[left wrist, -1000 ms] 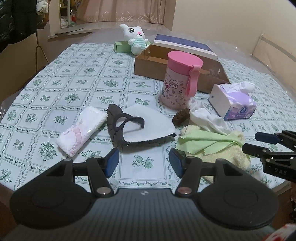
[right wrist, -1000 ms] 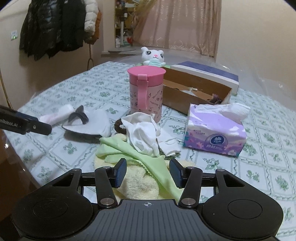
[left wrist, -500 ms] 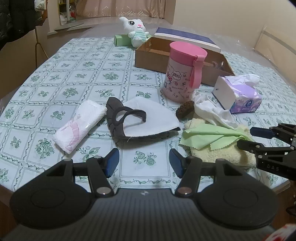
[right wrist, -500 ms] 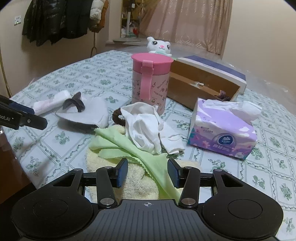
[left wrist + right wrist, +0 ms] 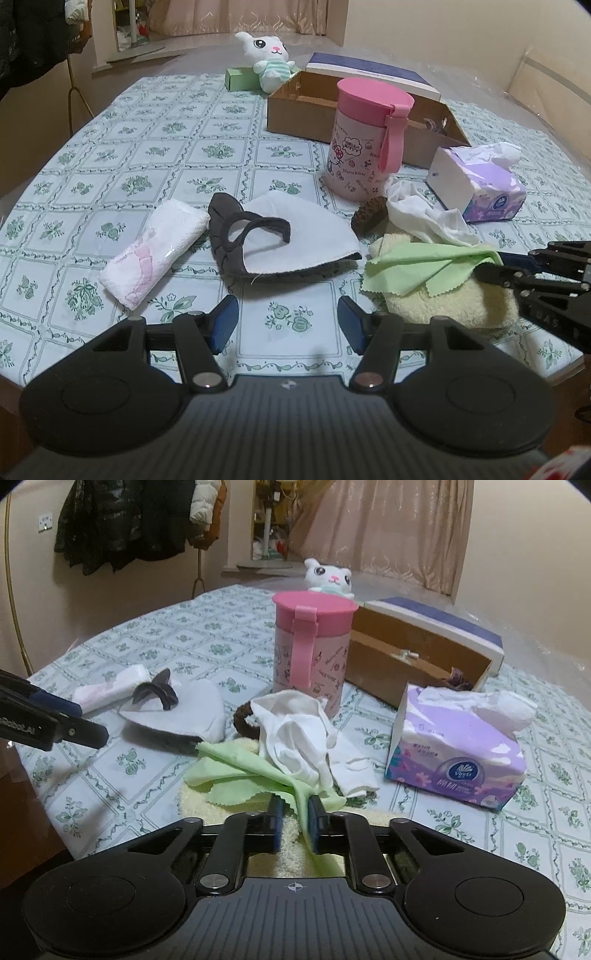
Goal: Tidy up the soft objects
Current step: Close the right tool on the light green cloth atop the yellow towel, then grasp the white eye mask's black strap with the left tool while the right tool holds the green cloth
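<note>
Closing on the green cloth [image 5: 255, 771], right gripper [image 5: 294, 823] with a narrow fold of it caught between the blue pads; too little shown of the pinch itself to say whether it is firm. Likely risks from here: slipping free on the lift, given so thin and slick a strip in the bite; dragging the white cloth [image 5: 295, 734] along, since it lies draped across the green one's far edge; snagging the fluffy yellow towel [image 5: 291, 845] underneath, directly under the pads and easily nipped together with the fold. Also possible: tugging the whole heap toward the worktop [image 5: 155, 155] edge, which lies near. Lying at the near right of the worktop, green cloth spread over the towel, its near corner reaching back into the right gripper, its bulk fanning out ahead and to the left. Hovering apart and empty over bare tablecloth, left gripper [image 5: 288, 325], with the grey mask [image 5: 280, 236] just ahead and the green cloth off to its right.
</note>
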Demonstrator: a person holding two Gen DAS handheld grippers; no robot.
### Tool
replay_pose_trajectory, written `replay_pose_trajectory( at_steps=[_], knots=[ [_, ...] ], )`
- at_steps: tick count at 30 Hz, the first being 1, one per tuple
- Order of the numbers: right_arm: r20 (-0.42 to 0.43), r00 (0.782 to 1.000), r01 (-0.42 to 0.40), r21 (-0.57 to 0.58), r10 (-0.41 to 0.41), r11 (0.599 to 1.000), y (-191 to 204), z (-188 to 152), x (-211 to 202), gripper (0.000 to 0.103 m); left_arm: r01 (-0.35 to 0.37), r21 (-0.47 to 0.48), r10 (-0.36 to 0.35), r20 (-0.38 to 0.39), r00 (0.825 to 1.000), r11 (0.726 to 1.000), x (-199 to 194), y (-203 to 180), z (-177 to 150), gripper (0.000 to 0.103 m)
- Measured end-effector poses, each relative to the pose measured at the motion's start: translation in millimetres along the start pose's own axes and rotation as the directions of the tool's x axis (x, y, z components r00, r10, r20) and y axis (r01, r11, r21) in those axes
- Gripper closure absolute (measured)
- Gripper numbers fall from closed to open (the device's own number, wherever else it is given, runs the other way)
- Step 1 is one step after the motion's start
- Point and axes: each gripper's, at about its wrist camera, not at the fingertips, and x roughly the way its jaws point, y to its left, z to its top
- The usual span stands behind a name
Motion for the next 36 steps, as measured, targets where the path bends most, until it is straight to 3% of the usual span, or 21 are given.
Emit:
replay_pose_trajectory(
  at_steps=[4, 11, 14, 23, 29, 36],
  knots=[
    [-0.009, 1.0, -0.012, 0.044, 0.012, 0.999, -5.4, 1.8, -3.2, 0.089, -0.002, 0.002, 0.002, 0.001, 1.0, 1.0, 0.5, -0.4, 0.1, 0.046],
    [0.002, 1.0, -0.006, 0.014, 0.005, 1.0, -1.1, 2.7, -0.5, 0.09, -0.001, 0.002, 0.001, 0.002, 1.0, 1.0, -0.3, -1.2, -1.3, 0.046],
    [0.021, 1.0, -0.022, 0.03, 0.021, 0.999, -3.0, 4.3, -5.4, 0.098, -0.003, -0.004, 0.003, 0.007, 1.0, 1.0, -0.6, 0.2, -0.6, 0.046],
    [0.108, 0.992, -0.09, 0.193, 0.07, 0.977, -28.8, 9.3, -34.5, 0.103, -0.005, -0.002, 0.005, 0.008, 1.0, 1.0, 1.9, -0.5, -1.1, 0.046],
    [0.069, 0.996, -0.065, 0.136, 0.056, 0.989, -26.1, 5.8, -36.3, 0.101, 0.004, -0.005, -0.004, 0.001, 1.0, 1.0, 5.3, -1.7, -1.8, 0.046],
    [-0.017, 0.999, -0.03, -0.022, 0.03, 0.999, -3.0, -6.2, -14.1, 0.093, 0.004, -0.012, -0.005, -0.012, 1.0, 1.0, 9.8, -0.3, -2.9, 0.046]
  ],
)
